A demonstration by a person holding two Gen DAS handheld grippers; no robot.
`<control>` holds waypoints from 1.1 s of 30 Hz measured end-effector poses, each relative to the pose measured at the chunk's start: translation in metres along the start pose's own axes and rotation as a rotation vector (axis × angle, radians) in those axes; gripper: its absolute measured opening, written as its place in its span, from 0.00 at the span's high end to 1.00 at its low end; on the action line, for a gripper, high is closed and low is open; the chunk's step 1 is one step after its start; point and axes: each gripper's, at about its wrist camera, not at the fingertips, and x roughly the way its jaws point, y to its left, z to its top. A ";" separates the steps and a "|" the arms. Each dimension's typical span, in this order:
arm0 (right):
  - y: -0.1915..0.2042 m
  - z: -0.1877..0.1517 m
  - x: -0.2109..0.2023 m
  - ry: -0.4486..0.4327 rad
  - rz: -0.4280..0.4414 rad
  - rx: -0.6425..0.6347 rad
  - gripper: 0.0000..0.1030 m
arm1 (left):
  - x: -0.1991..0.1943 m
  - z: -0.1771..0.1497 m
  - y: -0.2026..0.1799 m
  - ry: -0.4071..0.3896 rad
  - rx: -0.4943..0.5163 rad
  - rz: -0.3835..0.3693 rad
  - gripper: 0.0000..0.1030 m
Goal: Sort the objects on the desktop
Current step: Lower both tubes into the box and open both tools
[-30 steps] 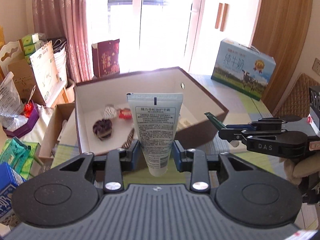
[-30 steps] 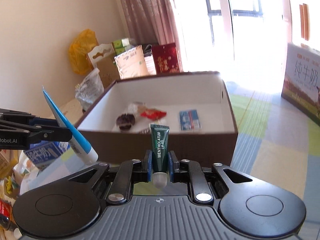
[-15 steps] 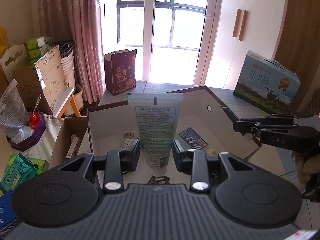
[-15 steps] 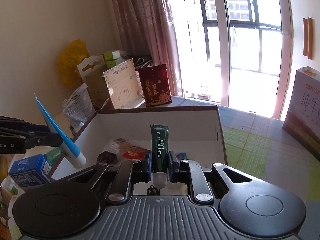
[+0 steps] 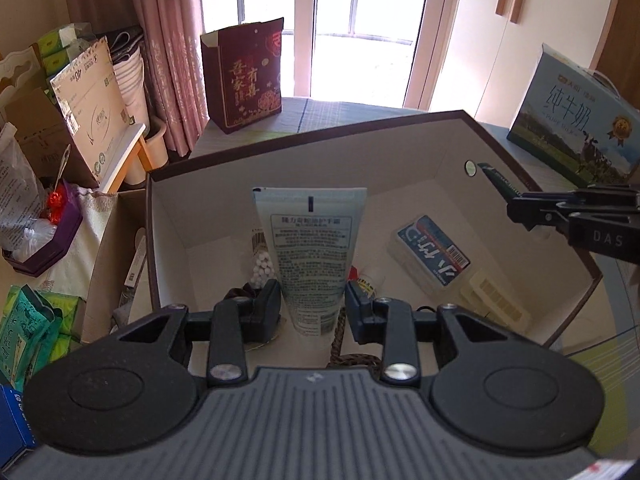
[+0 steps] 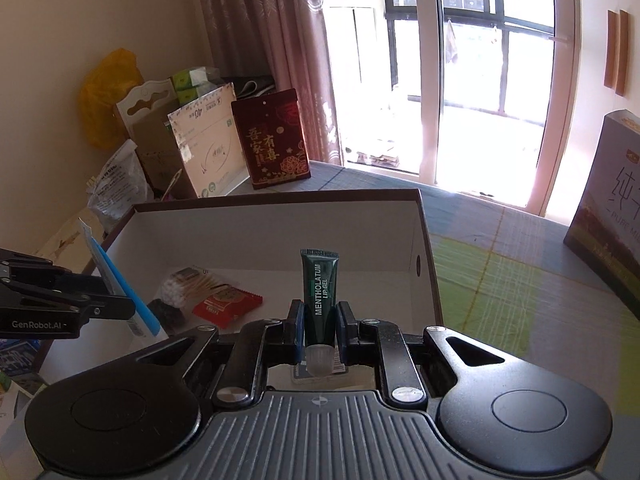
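Note:
My left gripper is shut on a pale blue hand cream tube, crimped end up, hanging over the open brown box. My right gripper is shut on a dark green lip gel tube, cap toward me, also over the box. In the left wrist view the right gripper shows at the right, above the box's right wall. In the right wrist view the left gripper comes in from the left with the tube.
Inside the box lie a blue pack, cotton swabs, a red packet and a dark hair tie. A red gift bag and a milk carton box stand on the checked tablecloth. Clutter fills the floor at left.
Both grippers have moved forward from in front of the box to over its inside, the left one also sinking. Each keeps its tube.

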 end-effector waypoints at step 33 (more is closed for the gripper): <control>0.001 0.017 0.069 0.177 -0.096 -0.074 0.87 | 0.069 0.024 0.004 0.104 0.023 0.035 0.62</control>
